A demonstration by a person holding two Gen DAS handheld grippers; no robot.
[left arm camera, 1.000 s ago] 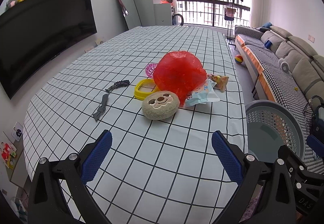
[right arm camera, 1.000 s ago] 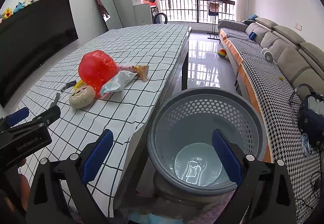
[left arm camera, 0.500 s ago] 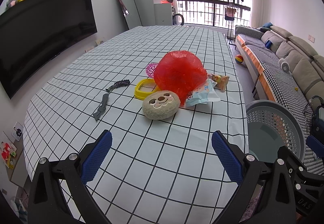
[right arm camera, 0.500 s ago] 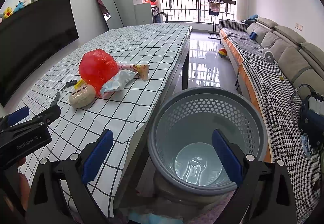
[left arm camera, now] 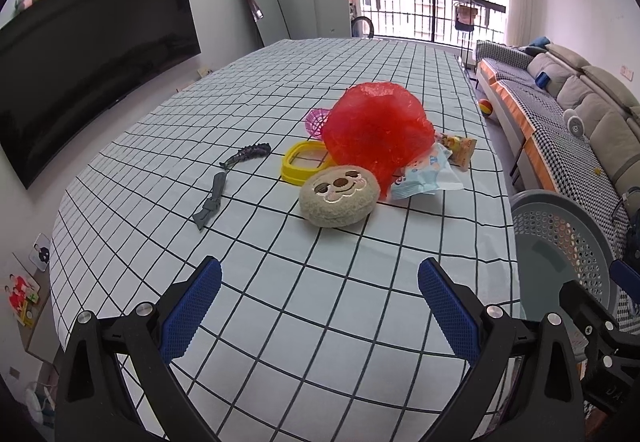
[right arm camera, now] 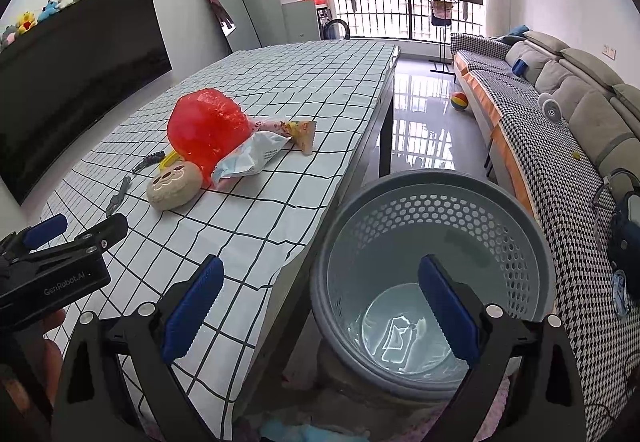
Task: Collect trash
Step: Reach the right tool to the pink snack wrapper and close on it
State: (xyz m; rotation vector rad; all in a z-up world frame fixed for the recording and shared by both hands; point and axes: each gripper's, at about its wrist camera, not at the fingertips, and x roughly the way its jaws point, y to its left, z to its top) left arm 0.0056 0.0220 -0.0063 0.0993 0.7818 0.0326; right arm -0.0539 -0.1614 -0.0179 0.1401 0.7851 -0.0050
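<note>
At the bottom of the left wrist frame, my left gripper hangs over the checked tablecloth with its blue pads spread wide and nothing between them. In the right wrist frame, my right gripper is equally wide and empty, poised above the grey perforated bin, which stands on the floor just beside the table edge at lower centre.

Further up, near the middle of the left frame, lies the cluster of things. Closest is a round plush face, soft and probably not trash. Touching it on the right is a pale blue snack wrapper: it looks light, crinkly and slippery, so I would pinch it at a free flat edge. Behind both sits a crumpled red plastic bag, puffy and nearly weightless by the look of it; any raised fold should do. At its right lies a small yellow snack packet. To the left rest a yellow ring and a dark grey strip.
</note>
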